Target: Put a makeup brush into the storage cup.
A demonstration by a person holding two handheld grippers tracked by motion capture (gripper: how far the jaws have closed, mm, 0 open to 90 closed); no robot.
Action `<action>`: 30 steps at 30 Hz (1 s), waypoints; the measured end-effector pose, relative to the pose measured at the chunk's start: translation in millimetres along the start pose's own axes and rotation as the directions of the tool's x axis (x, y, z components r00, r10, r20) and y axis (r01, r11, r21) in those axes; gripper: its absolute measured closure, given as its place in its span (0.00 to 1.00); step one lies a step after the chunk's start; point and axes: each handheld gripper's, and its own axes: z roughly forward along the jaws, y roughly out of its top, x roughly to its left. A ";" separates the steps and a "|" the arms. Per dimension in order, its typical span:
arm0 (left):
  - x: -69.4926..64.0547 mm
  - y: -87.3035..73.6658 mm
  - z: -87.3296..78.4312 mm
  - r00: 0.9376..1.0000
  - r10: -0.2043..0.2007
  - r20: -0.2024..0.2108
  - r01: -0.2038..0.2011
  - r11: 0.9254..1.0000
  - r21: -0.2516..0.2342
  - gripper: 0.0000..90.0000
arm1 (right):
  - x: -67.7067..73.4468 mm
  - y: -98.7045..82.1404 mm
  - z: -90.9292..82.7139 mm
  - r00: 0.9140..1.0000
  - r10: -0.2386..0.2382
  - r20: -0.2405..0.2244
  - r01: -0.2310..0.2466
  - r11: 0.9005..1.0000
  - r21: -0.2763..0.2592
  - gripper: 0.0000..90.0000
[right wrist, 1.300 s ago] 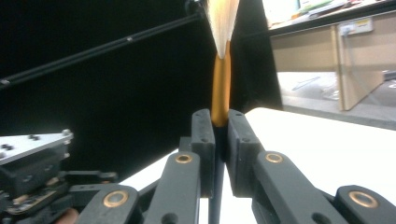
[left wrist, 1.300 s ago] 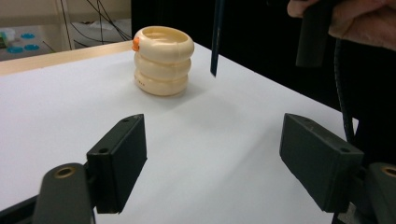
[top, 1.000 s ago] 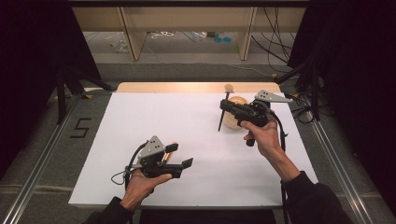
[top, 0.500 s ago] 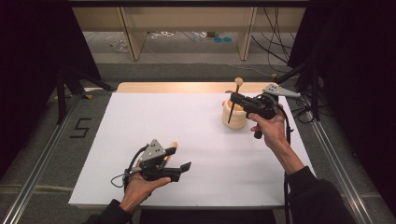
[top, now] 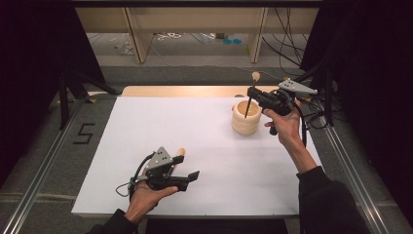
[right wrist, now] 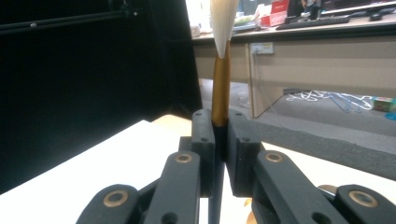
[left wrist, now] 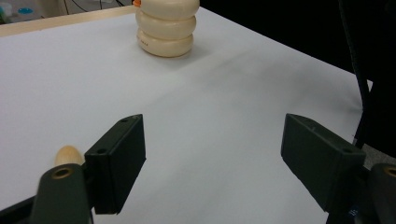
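My right claw [top: 252,92] is clamped on a paintbrush [top: 250,100] over the ribbed wooden pot [top: 246,117]; my left claw [top: 187,168] rests apart on the white table [top: 195,126], a wooden peg [top: 180,152] beside it.

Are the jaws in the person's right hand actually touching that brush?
Touching. In the right gripper view the right gripper has both jaws pressed against the brush, no gap on either side of its handle.
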 end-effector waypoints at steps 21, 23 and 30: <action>1.9 -0.5 -1.1 1.000 0.007 -0.003 -0.006 1.000 0.005 0.24 | -33.4 -6.9 25.9 0.994 -0.039 0.100 0.040 0.999 -0.009 0.92; 2.0 -0.5 -1.2 1.000 0.006 -0.004 -0.006 1.000 0.004 0.24 | -36.4 -8.9 27.6 0.994 -0.036 0.107 0.038 0.999 -0.017 0.92; 1.8 -0.7 -1.1 1.000 0.004 -0.004 -0.004 1.000 0.010 0.24 | -41.3 -13.9 29.4 0.992 -0.037 0.118 0.037 0.999 0.000 0.92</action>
